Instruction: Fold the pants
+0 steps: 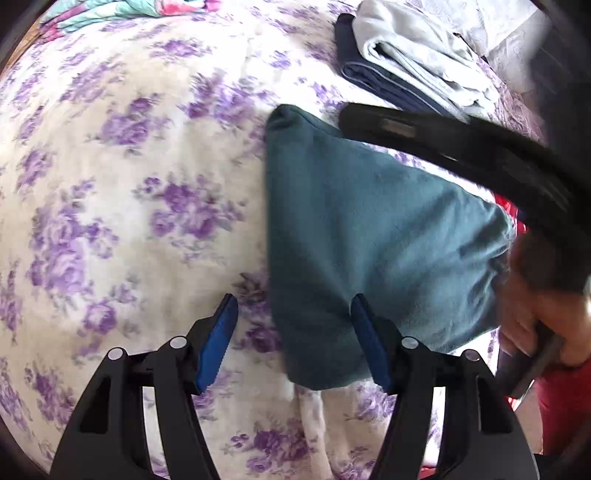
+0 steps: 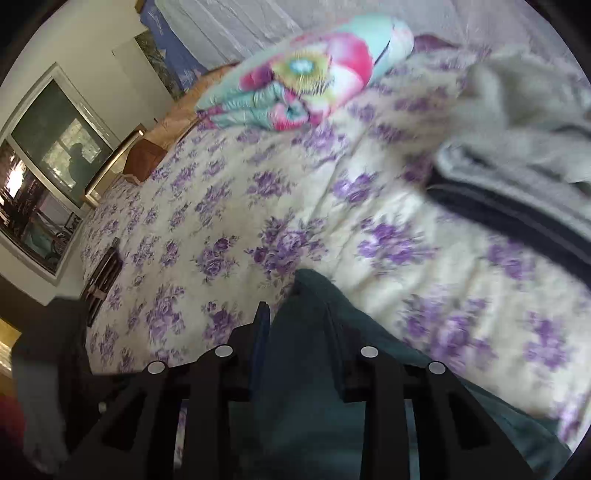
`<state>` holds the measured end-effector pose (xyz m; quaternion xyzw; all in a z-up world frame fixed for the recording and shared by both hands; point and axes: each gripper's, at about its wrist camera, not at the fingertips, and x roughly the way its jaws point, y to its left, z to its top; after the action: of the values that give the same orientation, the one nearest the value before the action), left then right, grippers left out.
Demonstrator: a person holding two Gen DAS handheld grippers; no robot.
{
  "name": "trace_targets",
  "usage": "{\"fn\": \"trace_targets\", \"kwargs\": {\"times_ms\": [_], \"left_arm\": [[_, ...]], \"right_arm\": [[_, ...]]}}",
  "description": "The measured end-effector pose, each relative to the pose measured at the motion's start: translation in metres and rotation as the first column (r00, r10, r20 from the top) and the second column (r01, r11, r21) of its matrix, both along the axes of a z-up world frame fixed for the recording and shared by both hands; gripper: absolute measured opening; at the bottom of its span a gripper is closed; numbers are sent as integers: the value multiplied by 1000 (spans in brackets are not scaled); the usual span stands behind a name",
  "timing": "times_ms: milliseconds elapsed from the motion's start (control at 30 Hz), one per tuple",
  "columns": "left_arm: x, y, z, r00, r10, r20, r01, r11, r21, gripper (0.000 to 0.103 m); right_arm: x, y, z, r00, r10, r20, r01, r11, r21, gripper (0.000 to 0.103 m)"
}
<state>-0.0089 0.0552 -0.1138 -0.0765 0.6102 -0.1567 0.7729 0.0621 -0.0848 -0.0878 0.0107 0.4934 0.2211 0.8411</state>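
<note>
Through the left wrist camera I see my left gripper (image 1: pixel 293 341) with its blue-padded fingers (image 1: pixel 218 343) spread wide and holding nothing; the near corner of the teal pants (image 1: pixel 369 240) lies in the gap between them, and the right pad sits over the cloth's lower edge, though I cannot tell whether it touches. The pants are folded into a thick wedge lying on the bedspread (image 1: pixel 129 184), cream with purple roses, and stretch away toward the upper right. My right gripper (image 1: pixel 461 147) crosses above their far edge as a dark blurred bar, and a hand (image 1: pixel 532 317) grips its handle at the right edge, beside something red. Farther back, a folded stack of clothes (image 1: pixel 406 62), grey on top of navy, rests on the bed well apart from the pants, and a bright patterned quilt (image 1: pixel 122 11) shows at the top. Through the right wrist camera I see the pants (image 2: pixel 306 387) running up between the right gripper's (image 2: pixel 295 325) fingers, which stand moderately apart; motion blur keeps me from telling whether they pinch the fabric. Beyond lie the flowered bedspread (image 2: pixel 221 221), a colourful folded quilt (image 2: pixel 306 77) near the head of the bed, the grey and navy clothes (image 2: pixel 517 147) at right, and a window (image 2: pixel 55 147) in the wall at left.
</note>
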Motion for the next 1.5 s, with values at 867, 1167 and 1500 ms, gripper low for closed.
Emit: {"fn": "trace_targets", "kwargs": {"times_ms": [867,1167,1500], "left_arm": [[18,-43,-5,994,-92,60,78,975,208,90],[27,-38,-13,998,-55,11,53,984,172,95],[52,-13,-17,999,34,9,-35,979,200,97]], "right_arm": [[-134,-199,-15,793,-590,-152,608,783,131,82],[-129,-149,12,881,-470,56,469,883,32,82],[-137,-149,-43,894,-447,-23,438,885,-157,86]]}}
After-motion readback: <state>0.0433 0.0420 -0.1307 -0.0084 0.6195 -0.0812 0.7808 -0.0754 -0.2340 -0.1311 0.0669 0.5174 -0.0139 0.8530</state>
